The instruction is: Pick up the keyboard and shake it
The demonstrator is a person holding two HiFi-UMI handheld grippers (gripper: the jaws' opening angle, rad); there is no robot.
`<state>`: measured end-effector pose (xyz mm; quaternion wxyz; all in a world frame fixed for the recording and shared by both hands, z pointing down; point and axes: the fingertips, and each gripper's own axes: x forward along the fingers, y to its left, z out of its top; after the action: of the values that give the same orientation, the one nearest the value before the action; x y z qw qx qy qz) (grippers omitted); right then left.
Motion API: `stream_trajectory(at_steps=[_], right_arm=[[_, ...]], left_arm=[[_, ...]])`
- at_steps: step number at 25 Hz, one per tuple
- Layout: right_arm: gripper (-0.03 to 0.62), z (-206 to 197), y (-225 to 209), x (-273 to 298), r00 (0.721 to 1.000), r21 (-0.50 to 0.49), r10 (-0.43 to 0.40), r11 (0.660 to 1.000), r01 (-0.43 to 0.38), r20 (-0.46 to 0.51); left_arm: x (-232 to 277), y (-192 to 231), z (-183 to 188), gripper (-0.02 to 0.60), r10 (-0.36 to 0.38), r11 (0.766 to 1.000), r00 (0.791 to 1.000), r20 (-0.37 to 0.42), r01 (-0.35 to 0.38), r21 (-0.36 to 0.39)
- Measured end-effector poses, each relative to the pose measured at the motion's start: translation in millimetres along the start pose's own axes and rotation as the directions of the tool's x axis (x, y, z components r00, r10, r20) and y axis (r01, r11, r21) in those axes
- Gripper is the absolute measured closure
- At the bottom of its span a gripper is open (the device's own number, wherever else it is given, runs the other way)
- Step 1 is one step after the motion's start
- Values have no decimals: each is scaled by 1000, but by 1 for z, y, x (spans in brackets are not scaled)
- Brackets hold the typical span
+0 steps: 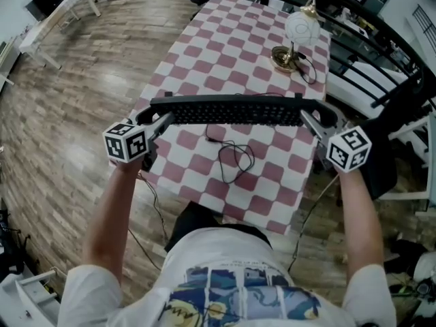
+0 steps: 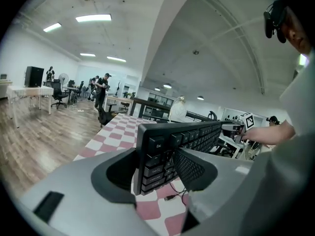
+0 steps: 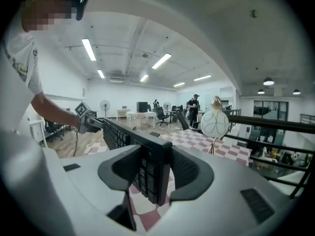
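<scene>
L gripper (image 1: 160, 122): jaws clamped on left end of keyboard (image 1: 235, 110).
Keyboard: held above checkered table (image 1: 204, 60) nr front edge, keys tilted toward person; cable (image 1: 231, 157) hangs to tabletop.
R gripper (image 1: 315, 125): clamped on right end; two-end hold prob. steadies shaking.

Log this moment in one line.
keyboard: held above table | left gripper: shut on it | right gripper: shut on it | cable: hanging

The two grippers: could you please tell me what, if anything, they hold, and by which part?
The keyboard: the left gripper grips its Esc-key end, the right gripper its number-pad end.
</scene>
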<state>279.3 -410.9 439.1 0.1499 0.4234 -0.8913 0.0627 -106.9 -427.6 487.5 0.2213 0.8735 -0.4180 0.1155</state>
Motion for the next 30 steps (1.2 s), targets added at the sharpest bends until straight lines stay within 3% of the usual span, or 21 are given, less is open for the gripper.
stream_trajectory(at_steps=[14, 30], right_arm=[[418, 85, 35, -54, 982, -273, -67, 955, 114, 176], [418, 147, 57, -111, 938, -394, -124, 884, 254, 325]], left_arm=[[-62, -37, 70, 351, 25, 979, 984, 178, -60, 194], [-112, -82, 136, 348, 9, 932, 936, 353, -136, 336]])
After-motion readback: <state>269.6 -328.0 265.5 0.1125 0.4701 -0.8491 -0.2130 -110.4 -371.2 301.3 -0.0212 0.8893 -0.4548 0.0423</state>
